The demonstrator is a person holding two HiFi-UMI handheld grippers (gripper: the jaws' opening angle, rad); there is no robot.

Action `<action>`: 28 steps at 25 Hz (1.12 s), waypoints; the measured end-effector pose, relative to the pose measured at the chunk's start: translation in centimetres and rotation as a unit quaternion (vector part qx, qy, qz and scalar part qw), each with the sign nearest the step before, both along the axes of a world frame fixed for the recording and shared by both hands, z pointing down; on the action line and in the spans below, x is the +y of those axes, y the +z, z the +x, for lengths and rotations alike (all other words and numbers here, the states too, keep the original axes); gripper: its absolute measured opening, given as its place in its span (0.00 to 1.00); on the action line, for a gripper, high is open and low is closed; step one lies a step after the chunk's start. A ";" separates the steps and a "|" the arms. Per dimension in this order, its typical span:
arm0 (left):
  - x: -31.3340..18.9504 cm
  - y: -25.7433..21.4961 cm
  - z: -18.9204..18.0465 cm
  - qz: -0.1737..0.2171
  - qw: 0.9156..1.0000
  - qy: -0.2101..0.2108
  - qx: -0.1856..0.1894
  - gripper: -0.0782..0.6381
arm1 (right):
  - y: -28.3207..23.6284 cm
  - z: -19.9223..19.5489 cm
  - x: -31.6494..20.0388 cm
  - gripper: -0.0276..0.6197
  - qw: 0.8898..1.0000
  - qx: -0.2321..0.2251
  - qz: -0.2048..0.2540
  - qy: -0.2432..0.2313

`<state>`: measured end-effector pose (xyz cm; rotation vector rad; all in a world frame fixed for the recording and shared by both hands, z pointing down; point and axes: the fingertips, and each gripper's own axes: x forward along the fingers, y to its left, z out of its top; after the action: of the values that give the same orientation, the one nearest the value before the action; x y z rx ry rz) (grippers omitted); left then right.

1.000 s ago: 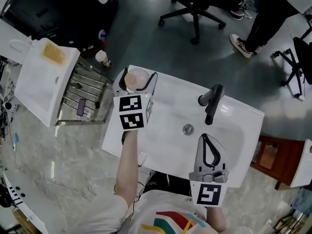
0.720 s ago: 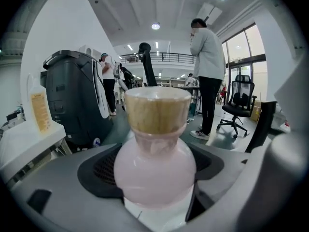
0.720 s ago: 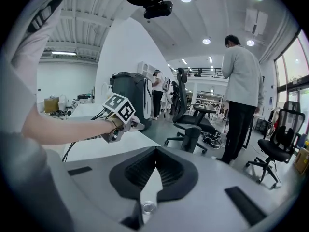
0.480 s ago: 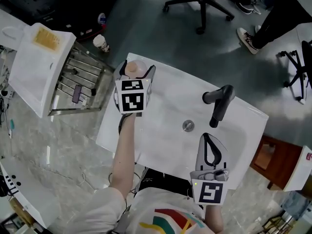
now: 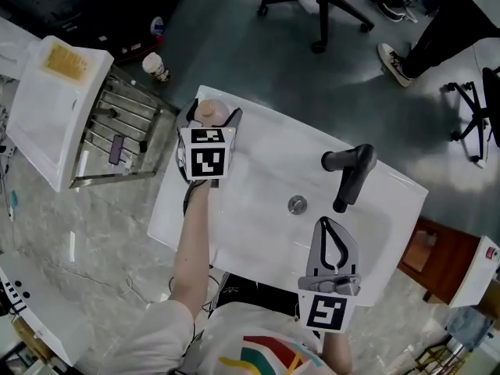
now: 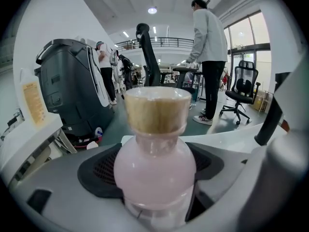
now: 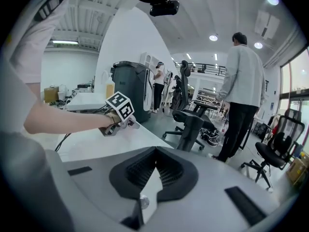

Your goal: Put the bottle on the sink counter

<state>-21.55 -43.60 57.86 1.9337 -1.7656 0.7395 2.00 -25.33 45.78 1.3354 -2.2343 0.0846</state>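
A pink bottle with a tan cap stands upright between the jaws of my left gripper, which is shut on it over the far left corner of the white sink counter. In the left gripper view the bottle fills the middle, and the dark pads of the left gripper press its sides. Whether its base touches the counter is hidden. My right gripper hovers over the near right of the basin, shut with nothing in it; its jaws meet at the tips.
A black faucet stands at the counter's far right and a drain lies mid-basin. Left of the counter are a metal rack and a white unit. A paper cup, office chairs and a person's legs are beyond.
The head view has shifted a little. My left gripper still holds the bottle at the counter's far left corner, and the right gripper has barely moved.
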 end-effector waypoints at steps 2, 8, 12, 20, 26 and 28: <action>0.0 0.4 -0.1 -0.005 1.000 -0.002 0.004 0.68 | 0.0 -0.2 0.0 0.06 1.000 -0.024 -0.011 0.010; 0.0 0.8 -0.3 -0.007 1.000 -0.004 -0.001 0.68 | 0.4 -0.1 0.3 0.06 0.999 -0.034 -0.021 0.018; 0.0 1.1 -0.3 -0.017 1.000 -0.005 0.004 0.68 | 0.4 0.1 0.3 0.06 0.999 -0.031 -0.019 0.024; -0.1 0.9 -0.2 -0.012 1.000 -0.007 0.001 0.68 | 0.1 -0.3 0.7 0.06 0.999 -0.024 -0.010 0.018; 0.0 0.7 0.0 0.002 1.000 -0.006 0.002 0.68 | 0.1 -0.6 1.4 0.06 0.999 -0.031 -0.014 0.014; 0.1 0.5 0.0 0.002 1.000 -0.007 0.008 0.68 | -0.1 -0.6 1.5 0.06 0.999 -0.032 -0.016 0.014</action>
<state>-21.56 -43.48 58.36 1.9229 -1.7704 0.7139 1.37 -23.80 45.72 1.3655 -2.2579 0.1738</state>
